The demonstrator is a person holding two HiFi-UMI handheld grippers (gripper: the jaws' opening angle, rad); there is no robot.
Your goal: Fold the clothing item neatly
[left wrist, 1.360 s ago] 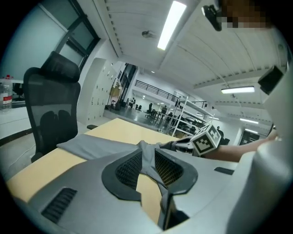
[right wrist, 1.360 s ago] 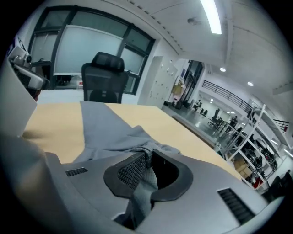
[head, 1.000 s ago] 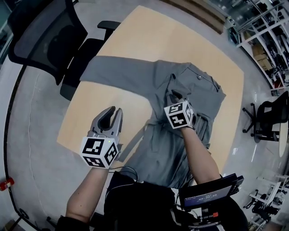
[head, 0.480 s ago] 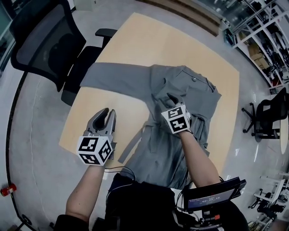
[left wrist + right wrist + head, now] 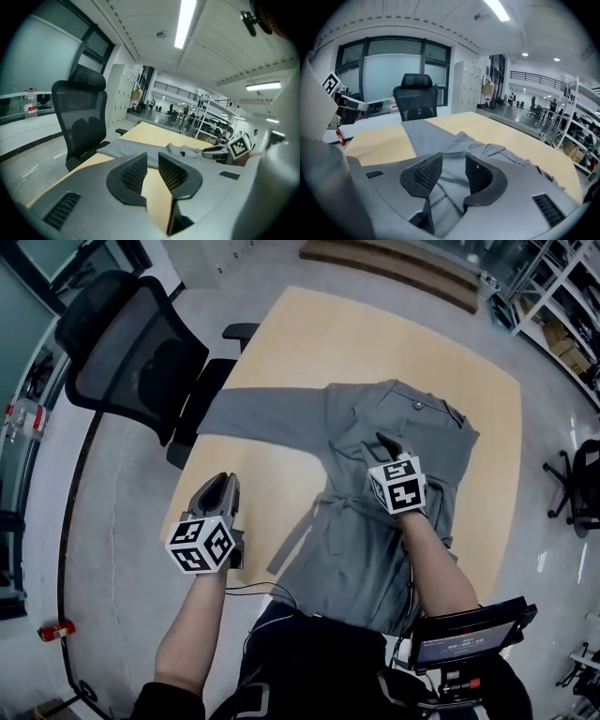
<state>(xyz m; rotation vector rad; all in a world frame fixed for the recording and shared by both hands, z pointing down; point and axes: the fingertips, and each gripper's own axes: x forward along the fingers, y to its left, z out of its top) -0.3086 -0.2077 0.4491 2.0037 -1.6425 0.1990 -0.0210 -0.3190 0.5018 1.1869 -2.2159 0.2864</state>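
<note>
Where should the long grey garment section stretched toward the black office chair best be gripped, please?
Probably at the free end of the outstretched grey section, near the light wooden table's edge beside the black mesh office chair. It lies flat and straight, so pinch the hem from the chair side with the empty left gripper.

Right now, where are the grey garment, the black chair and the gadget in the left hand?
grey garment (image 5: 356,549), head view, lower body panel.
black chair (image 5: 131,352), head view, mesh backrest.
left gripper (image 5: 152,161), left gripper view, midway between its fingertips.

Grey plastic left gripper (image 5: 225,482), matching right gripper (image 5: 382,441), black ribbed pads (image 5: 174,173), white cubes with black square markers (image 5: 202,545), thin black cable (image 5: 255,589), black top (image 5: 300,662).
</note>
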